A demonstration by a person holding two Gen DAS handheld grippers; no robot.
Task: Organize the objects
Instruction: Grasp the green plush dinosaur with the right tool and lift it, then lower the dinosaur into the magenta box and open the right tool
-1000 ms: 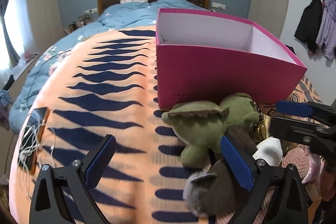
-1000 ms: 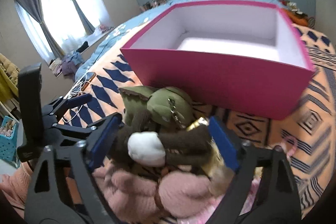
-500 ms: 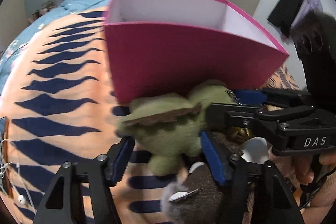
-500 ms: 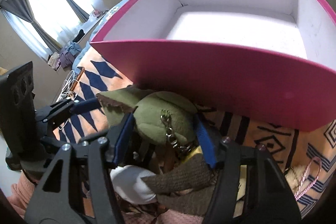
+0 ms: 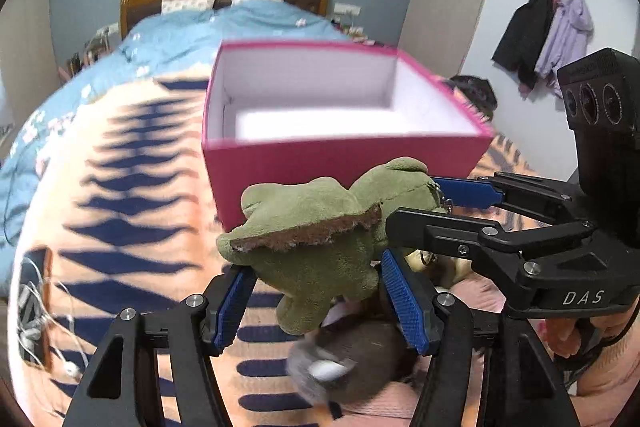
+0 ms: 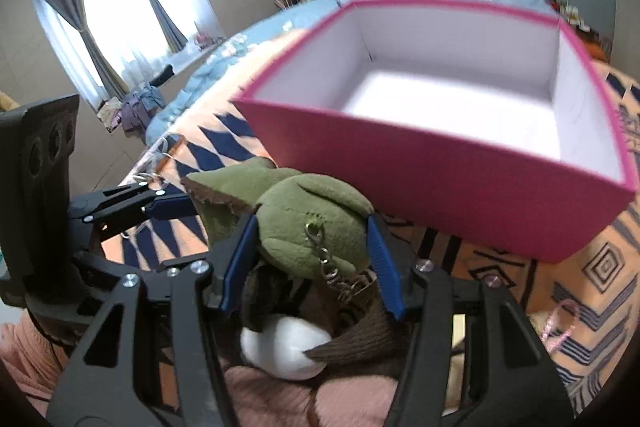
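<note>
A green plush toy [image 5: 320,239] with a metal keychain [image 6: 326,263] is held above the bed by both grippers. My left gripper [image 5: 320,301] is shut on its body. My right gripper [image 6: 308,259] is shut on its head, and it also shows in the left wrist view [image 5: 424,207]. An open pink box [image 5: 340,155] with a white, empty inside stands just beyond the toy; it also shows in the right wrist view [image 6: 460,183].
A brown and white plush [image 6: 288,343] and a grey plush [image 5: 352,355] lie under the grippers on a pink knit item [image 6: 320,399]. A phone with white cables [image 5: 36,311] lies at the bed's left edge. The orange and navy blanket [image 5: 120,211] covers the bed.
Both grippers have closed on the green plush and lifted it off the pile, up toward the rim of the pink box.
</note>
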